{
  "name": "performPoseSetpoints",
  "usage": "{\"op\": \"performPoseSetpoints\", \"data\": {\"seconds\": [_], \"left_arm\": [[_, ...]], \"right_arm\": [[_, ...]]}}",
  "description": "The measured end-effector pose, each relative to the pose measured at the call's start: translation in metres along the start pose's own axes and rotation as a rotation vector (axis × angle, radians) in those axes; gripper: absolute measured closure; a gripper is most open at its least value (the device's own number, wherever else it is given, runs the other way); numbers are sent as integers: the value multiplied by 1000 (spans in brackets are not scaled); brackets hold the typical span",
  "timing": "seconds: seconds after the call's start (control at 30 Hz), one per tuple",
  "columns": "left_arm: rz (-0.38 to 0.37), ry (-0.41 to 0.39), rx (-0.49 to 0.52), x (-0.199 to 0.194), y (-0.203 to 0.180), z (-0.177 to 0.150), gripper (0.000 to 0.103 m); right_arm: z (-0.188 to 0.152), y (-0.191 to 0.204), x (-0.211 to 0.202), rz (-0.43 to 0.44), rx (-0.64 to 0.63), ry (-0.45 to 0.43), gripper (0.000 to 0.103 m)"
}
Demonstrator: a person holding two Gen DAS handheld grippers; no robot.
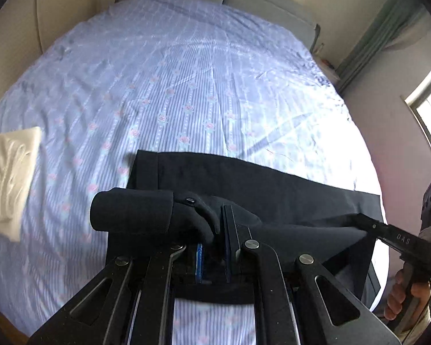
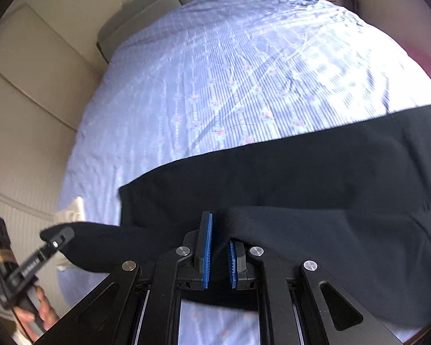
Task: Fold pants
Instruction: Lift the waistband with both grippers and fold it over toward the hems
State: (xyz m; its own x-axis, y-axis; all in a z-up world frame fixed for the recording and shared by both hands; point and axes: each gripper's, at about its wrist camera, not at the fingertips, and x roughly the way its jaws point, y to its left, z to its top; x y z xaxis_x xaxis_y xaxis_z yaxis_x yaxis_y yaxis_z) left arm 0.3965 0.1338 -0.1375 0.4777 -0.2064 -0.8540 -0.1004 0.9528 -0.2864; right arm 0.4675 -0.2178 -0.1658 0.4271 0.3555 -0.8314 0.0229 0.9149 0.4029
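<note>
I had the pants (image 1: 244, 184) lying dark across the near edge of the bed (image 1: 186, 72), their long axis running side to side in front of me, waistband end out to my left and the legs trailing off to the right. My left gripper (image 1: 215, 233) was clamped on a bunched fold of the near edge, by the button at the waistband, cloth lifted into a roll. My right gripper (image 2: 219, 247) sat further along the same edge; cloth draped down between its blue pads, though I couldn't tell whether they were pinching it or standing slightly apart. Both grips sat on my side of the garment, so the far edge lay straight ahead of both, and I judged the fold would carry away from me. The leg ends were cut off on the right, and glare washed out that side of the sheet. A folded white cloth (image 1: 8, 172) lay well off to the left.
</note>
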Motion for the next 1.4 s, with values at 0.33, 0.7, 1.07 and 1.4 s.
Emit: {"op": "performPoseSetpoints", "data": {"seconds": [0.33,0.7,1.07,1.4], "left_arm": [[106,192,-16,122,29,48,91],[193,211,-66,146,33,61,33],[93,74,192,52,-13,36,22],[-187,50,522,-13,-119,-71,22]], "right_arm": [[62,4,125,-75,-37,173,91],[78,30,161,-38,-63,253,41],[40,48,26,10,-92,61,41],[-96,-49,-116,-160,168,-53,41]]}}
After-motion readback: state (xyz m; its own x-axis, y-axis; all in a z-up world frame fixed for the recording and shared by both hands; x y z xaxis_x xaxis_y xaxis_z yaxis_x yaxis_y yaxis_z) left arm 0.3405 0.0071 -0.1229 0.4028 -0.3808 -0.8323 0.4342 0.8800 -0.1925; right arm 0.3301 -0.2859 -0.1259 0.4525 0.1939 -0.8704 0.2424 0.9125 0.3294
